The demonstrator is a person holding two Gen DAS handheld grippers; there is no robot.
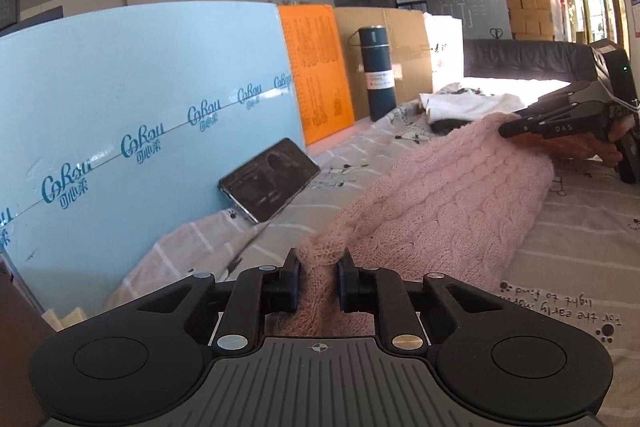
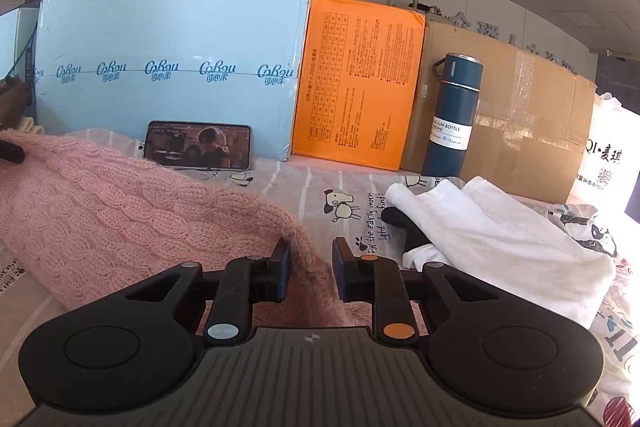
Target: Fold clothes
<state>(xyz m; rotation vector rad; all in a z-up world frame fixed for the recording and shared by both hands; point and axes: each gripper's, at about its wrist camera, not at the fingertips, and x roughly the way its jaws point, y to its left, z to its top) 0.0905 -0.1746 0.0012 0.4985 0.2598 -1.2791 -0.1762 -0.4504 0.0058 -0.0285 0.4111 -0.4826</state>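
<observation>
A pink cable-knit sweater (image 1: 460, 195) hangs stretched between both grippers above a grey patterned sheet (image 1: 580, 247). In the left wrist view my left gripper (image 1: 319, 269) is shut on a bunched end of the knit, which fills the gap between the pads. The right gripper (image 1: 507, 129), held by a hand, pinches the far end at the upper right. In the right wrist view my right gripper (image 2: 313, 259) is shut on the sweater's (image 2: 120, 211) edge, which runs down between its fingers. One left fingertip (image 2: 12, 155) shows at the far left edge.
A white garment (image 2: 500, 227) lies over a black one (image 2: 400, 223) on the sheet (image 2: 312, 183) to the right. A phone (image 2: 198, 145) leans on a blue box (image 2: 168, 67). An orange box (image 2: 356, 83), a cardboard box (image 2: 520, 115) and a dark blue bottle (image 2: 450, 115) line the back.
</observation>
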